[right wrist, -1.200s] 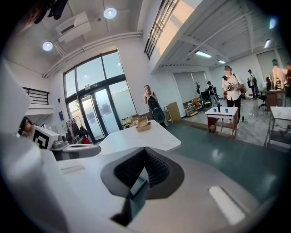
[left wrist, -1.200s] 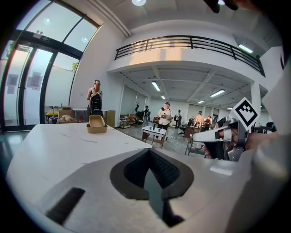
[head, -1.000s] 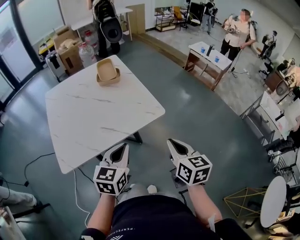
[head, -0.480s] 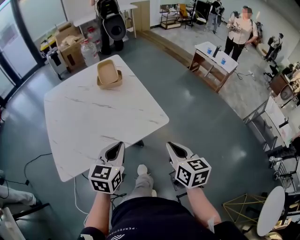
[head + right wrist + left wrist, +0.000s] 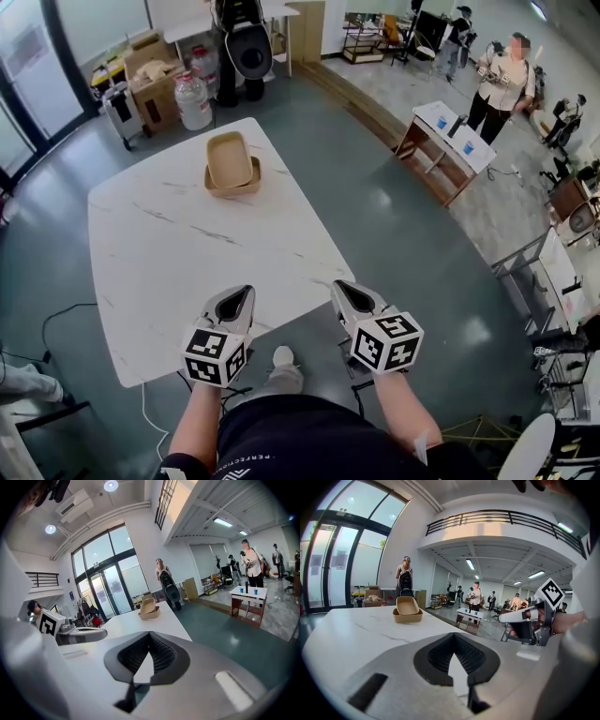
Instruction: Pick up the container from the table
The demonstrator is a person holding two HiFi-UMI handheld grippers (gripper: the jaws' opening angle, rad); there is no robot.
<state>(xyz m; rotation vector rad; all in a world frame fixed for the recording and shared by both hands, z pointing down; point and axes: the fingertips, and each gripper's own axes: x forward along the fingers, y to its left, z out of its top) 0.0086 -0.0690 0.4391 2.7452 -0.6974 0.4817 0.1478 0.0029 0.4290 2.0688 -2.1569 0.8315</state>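
Holding your left gripper (image 5: 242, 292) and right gripper (image 5: 341, 287) side by side at the near edge of the white marble table (image 5: 169, 253), you have both pairs of jaws closed tip to tip with nothing between them. The tan container (image 5: 232, 161) sits on the table's far side, well apart from both grippers.

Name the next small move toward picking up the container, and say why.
Probably reach the left hand-held gripper and right hand-held gripper forward over the table, opening their jaws: both are shut and empty at the near edge, and the tan container sits near the far edge.
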